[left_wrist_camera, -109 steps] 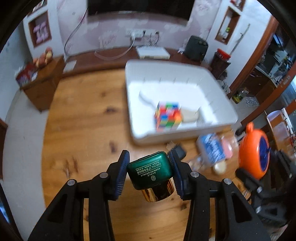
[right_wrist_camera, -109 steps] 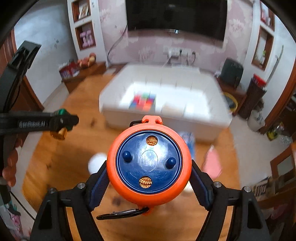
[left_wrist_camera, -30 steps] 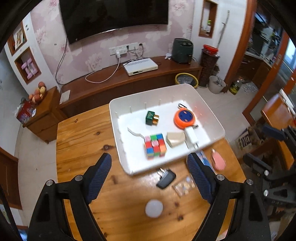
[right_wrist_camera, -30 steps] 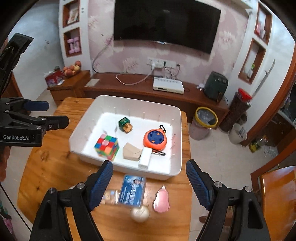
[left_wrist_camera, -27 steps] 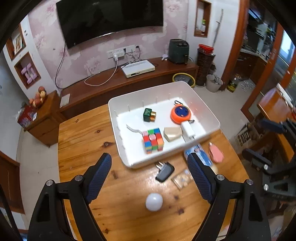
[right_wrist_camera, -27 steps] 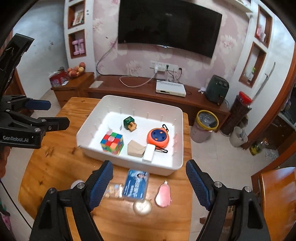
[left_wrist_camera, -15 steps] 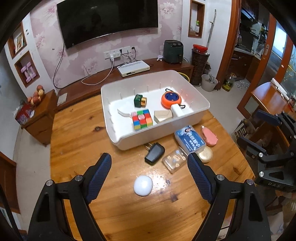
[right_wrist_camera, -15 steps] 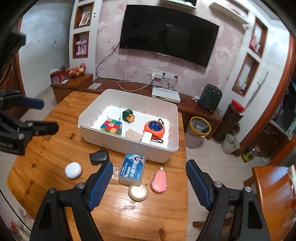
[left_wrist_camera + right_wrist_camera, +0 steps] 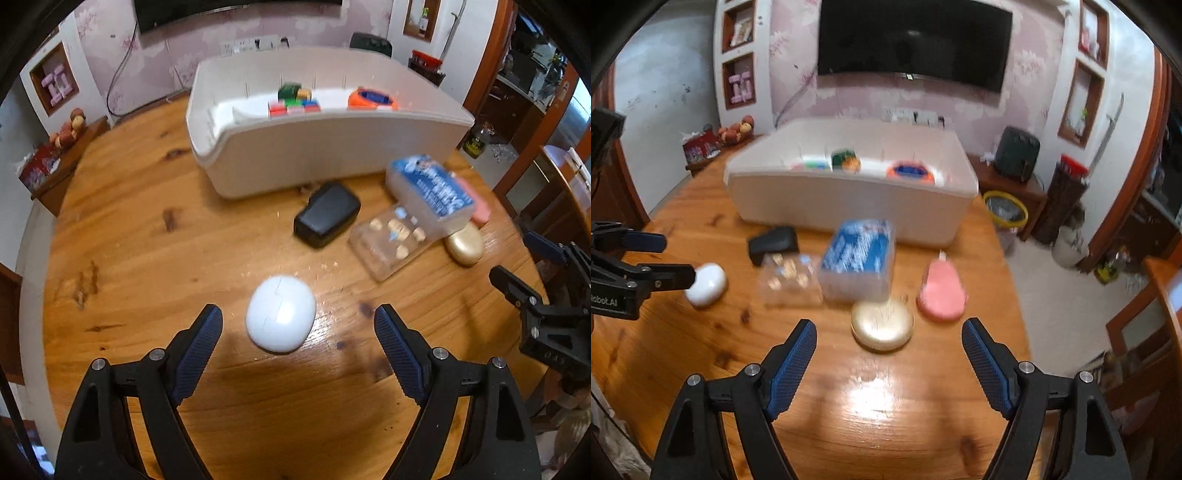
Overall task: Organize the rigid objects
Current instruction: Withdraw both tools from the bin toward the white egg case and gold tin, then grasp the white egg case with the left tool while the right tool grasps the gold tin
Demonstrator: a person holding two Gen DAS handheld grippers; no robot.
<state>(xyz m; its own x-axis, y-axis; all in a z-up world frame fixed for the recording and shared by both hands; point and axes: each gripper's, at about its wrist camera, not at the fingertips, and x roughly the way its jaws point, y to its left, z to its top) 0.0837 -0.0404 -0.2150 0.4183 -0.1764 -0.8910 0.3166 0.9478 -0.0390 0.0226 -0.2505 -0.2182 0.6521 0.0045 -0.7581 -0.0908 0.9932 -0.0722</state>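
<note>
Midway through the sorting, we have part of the load already in the white bin (image 9: pixel 332 147) at the far side of the wooden table (image 9: pixel 129 221): a colour cube (image 9: pixel 293 107), a small green-and-gold item (image 9: pixel 291 91) and an orange round reel (image 9: pixel 371 99) show over its near wall, though blur and the wall hide whatever else lies inside. Six things are left out on the wood in front of the bin: a white rounded case (image 9: pixel 280 314), a black plug adapter (image 9: pixel 327 219), a clear plastic box of small pale pieces (image 9: pixel 391 240), a blue-labelled box (image 9: pixel 858 258) resting partly on that clear one, a gold round compact (image 9: pixel 882 325) and a pink flat item (image 9: pixel 941 291) just beside it. We judge the job roughly half done. Our left gripper (image 9: pixel 297 332) stands wide apart and empty, its blue pads either side of the white case without touching it; that case looks to be its next pick. Our right gripper (image 9: pixel 888 347) is likewise spread wide and holds nothing, with the gold compact lying just ahead of its tips and between their lines, apart from both pads. Neither tool touches any object.
</note>
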